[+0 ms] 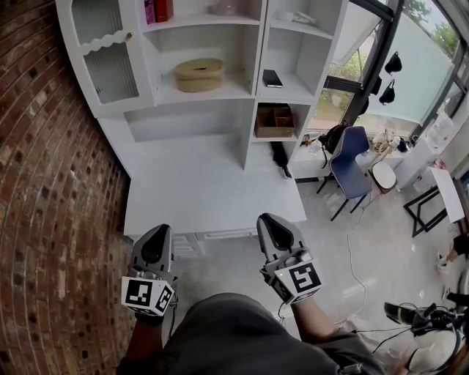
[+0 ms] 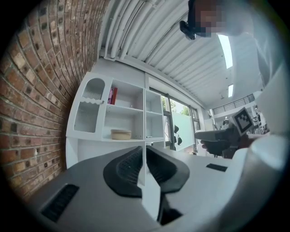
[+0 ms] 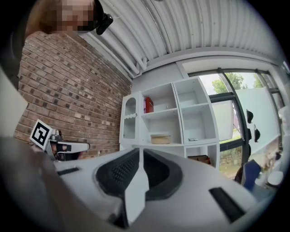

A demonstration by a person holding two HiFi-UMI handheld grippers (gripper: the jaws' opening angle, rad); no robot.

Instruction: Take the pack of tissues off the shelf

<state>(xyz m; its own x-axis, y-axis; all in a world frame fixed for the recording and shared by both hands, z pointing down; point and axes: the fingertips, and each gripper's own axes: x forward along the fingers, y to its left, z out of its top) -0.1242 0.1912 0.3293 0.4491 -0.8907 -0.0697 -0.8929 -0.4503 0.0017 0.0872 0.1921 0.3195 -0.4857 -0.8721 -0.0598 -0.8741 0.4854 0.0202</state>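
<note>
A tan, soft-looking pack (image 1: 198,75) lies on the middle shelf of the white shelf unit (image 1: 249,51), above the desk. It also shows small in the left gripper view as the tan pack (image 2: 121,134) and in the right gripper view as the tan pack (image 3: 160,138). My left gripper (image 1: 157,234) and right gripper (image 1: 272,222) are held low in front of the desk's near edge, well short of the shelf. Both are shut with nothing between the jaws. The left gripper (image 2: 144,156) and right gripper (image 3: 140,159) both look toward the shelves.
A white desk (image 1: 212,194) stands under the shelves, with a brick wall (image 1: 44,183) to its left. Red items (image 1: 158,10) sit on the top shelf, a dark flat thing (image 1: 272,78) on the right shelf, and a brown box (image 1: 274,121) below it. A blue chair (image 1: 352,165) and stool (image 1: 383,176) stand to the right.
</note>
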